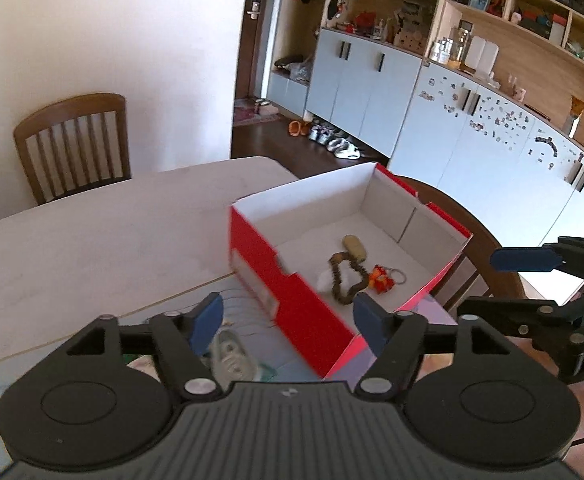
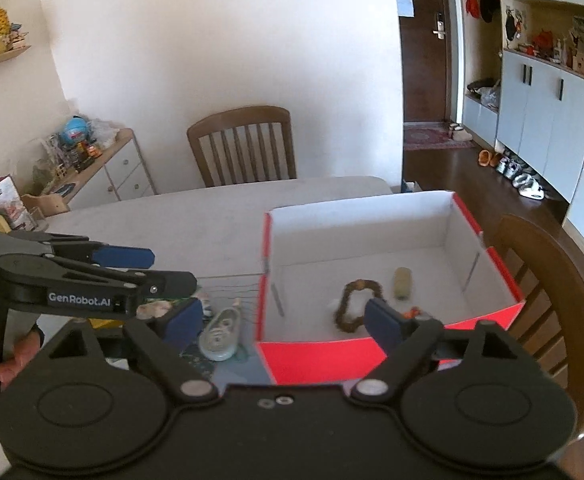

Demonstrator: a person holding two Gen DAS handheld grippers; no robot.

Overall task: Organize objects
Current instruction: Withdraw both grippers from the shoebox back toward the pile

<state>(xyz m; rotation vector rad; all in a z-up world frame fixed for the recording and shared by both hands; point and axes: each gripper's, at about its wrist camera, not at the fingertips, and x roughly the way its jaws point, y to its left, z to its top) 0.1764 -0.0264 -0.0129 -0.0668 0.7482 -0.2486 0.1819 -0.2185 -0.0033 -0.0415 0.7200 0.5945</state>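
Three items lie on the white floor of the red box, which stands open on the table near its right-hand edge: a brown bead bracelet, a tan oblong piece just beyond it, and a small orange-red charm on a key ring beside the bracelet. These appear to be the part of the job already done. Outside the box, just to its left on a patterned mat, lies a pale clear-bodied item resembling a correction-tape dispenser; a few smaller bits sit near it behind the other tool, too obscured to identify. In my assessment these remain to be put away, so the task is partly complete, perhaps around the midpoint, though the full count of loose objects cannot be confirmed from either view. The left gripper hangs over the near corner of the box with its blue pads spread wide and nothing between them. The right gripper is likewise spread wide and empty, straddling the front wall of the box, with the dispenser just inside its left finger. Neither tool touches any object. Beyond the work area stand a wooden chair at the far side of the table and a second chair close against the box's right side.
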